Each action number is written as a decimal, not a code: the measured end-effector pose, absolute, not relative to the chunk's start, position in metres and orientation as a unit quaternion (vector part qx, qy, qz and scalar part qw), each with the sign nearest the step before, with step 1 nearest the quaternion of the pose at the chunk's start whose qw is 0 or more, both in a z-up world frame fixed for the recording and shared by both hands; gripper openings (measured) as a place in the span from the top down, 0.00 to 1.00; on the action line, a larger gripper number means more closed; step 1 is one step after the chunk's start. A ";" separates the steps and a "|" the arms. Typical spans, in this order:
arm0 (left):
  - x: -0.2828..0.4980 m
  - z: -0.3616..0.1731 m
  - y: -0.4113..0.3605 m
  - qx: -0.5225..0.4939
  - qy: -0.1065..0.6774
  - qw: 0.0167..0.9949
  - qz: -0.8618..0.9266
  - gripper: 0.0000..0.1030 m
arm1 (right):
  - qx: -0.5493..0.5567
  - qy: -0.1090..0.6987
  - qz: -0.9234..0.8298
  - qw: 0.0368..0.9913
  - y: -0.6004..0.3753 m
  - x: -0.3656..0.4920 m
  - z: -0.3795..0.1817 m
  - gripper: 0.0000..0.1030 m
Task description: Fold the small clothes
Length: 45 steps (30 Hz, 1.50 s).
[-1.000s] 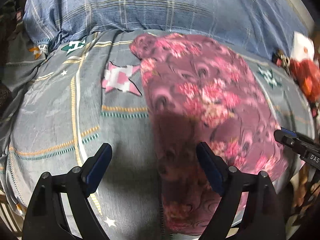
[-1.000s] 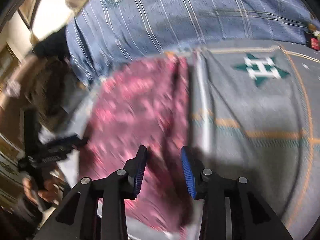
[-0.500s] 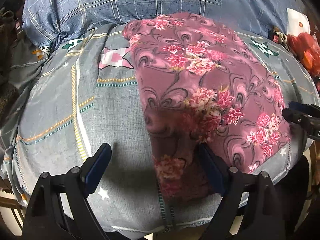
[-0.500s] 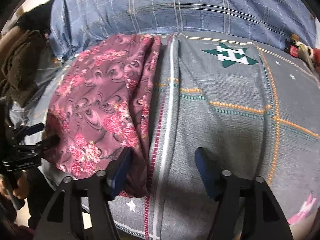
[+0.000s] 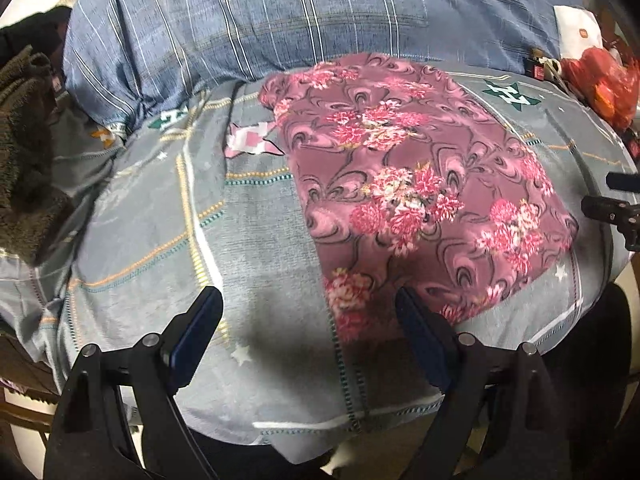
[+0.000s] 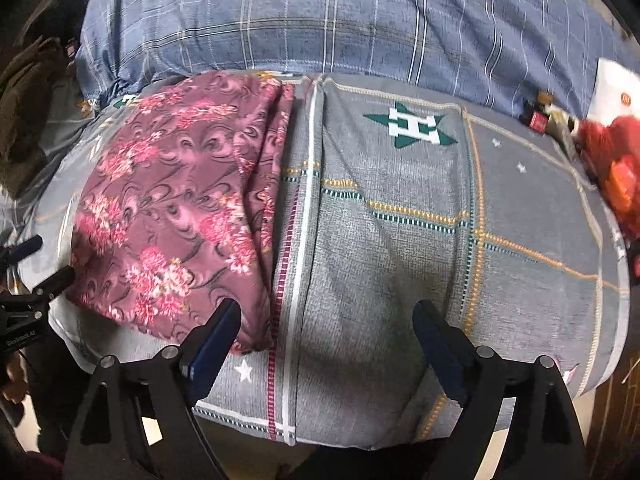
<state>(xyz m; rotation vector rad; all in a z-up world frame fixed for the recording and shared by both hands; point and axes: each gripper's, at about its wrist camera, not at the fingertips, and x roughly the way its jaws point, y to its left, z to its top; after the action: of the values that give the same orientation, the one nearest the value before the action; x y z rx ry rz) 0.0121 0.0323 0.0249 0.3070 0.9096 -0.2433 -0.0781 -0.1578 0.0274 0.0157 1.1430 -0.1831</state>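
Grey patterned bedding [image 5: 256, 240] spreads under everything, with a blue plaid quilt [image 6: 320, 20] bunched along its far edge. On it the maroon floral garment [image 5: 420, 200] lies folded flat, near the bed's front edge; in the right wrist view its layered folded edge [image 6: 276, 168] runs beside a white stripe. The left gripper [image 5: 308, 332] and right gripper [image 6: 324, 340] both hover with jaws spread wide and hold nothing, and a red bag [image 5: 612, 84] sits far right.
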 end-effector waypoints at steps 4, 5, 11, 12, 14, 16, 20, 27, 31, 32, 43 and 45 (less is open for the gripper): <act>0.000 0.025 0.043 0.151 0.424 0.885 -0.121 0.14 | -0.030 0.529 -0.094 0.843 -0.146 -0.083 0.034 0.12; -0.001 0.024 0.045 0.151 0.426 0.884 -0.122 0.14 | -0.039 0.525 -0.096 0.845 -0.144 -0.085 0.036 0.12; -0.010 0.026 0.048 0.147 0.426 0.884 -0.122 0.14 | -0.073 0.509 -0.109 0.851 -0.133 -0.094 0.043 0.07; -0.011 0.027 0.047 0.148 0.426 0.884 -0.122 0.14 | -0.079 0.507 -0.109 0.852 -0.131 -0.095 0.044 0.07; -0.013 0.028 0.044 0.148 0.424 0.885 -0.124 0.14 | -0.081 0.504 -0.109 0.853 -0.130 -0.097 0.045 0.07; -0.015 0.030 0.040 0.149 0.423 0.885 -0.126 0.14 | -0.074 0.503 -0.105 0.854 -0.130 -0.098 0.047 0.07; -0.018 0.030 0.034 0.151 0.428 0.882 -0.130 0.13 | -0.067 0.491 -0.104 0.862 -0.124 -0.103 0.054 0.07; -0.022 0.033 0.029 0.138 0.436 0.878 -0.137 0.14 | -0.073 0.485 -0.106 0.865 -0.119 -0.106 0.055 0.07; -0.024 0.031 0.025 0.144 0.440 0.875 -0.142 0.13 | -0.070 0.484 -0.110 0.865 -0.122 -0.105 0.055 0.07; -0.024 0.031 0.024 0.145 0.441 0.874 -0.143 0.14 | -0.069 0.484 -0.110 0.865 -0.123 -0.105 0.055 0.07; -0.028 0.028 0.019 0.151 0.445 0.869 -0.155 0.14 | -0.064 0.484 -0.112 0.865 -0.125 -0.107 0.055 0.07; -0.030 0.028 0.017 0.154 0.443 0.869 -0.156 0.14 | -0.064 0.485 -0.113 0.865 -0.125 -0.107 0.055 0.07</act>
<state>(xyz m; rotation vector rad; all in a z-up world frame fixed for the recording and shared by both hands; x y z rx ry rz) -0.0298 0.0174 0.0281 0.3212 0.9272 -0.3271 -0.1074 -0.1246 0.0553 -0.1346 1.0157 -0.2364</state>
